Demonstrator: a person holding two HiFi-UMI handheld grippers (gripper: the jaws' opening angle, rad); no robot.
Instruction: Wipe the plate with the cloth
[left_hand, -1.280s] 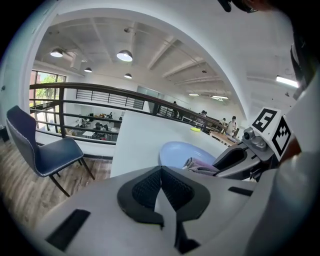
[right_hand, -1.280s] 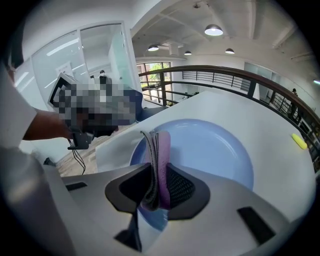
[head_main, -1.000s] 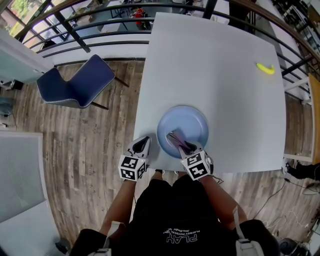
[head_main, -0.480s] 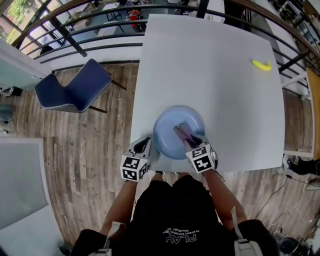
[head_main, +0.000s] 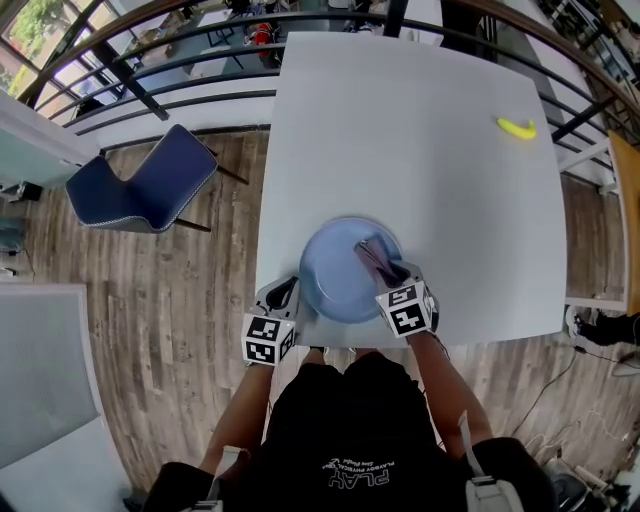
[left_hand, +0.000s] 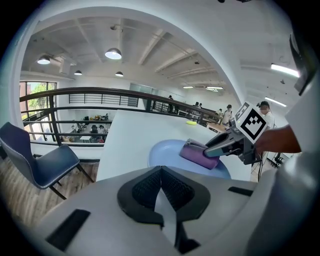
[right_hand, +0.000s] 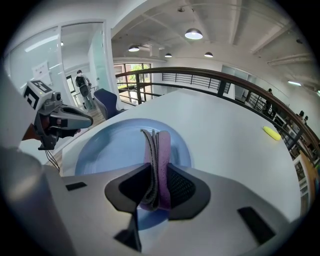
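Pale worktop (head_main: 430, 150) by a railing, with a blue plate (head_main: 325, 285) set at its near edge.
A folded purple cloth (right_hand: 158, 145) is clamped in the fingers of the right gripper (right_hand: 157, 175) and laid on the plate's right half. The left gripper (left_hand: 161, 172), its fingers pressed together on nothing, is held just beside the near-left rim. The cloth is judged soft and light (best pinched at the fold), and the plate stiff, smooth and liable to slide.
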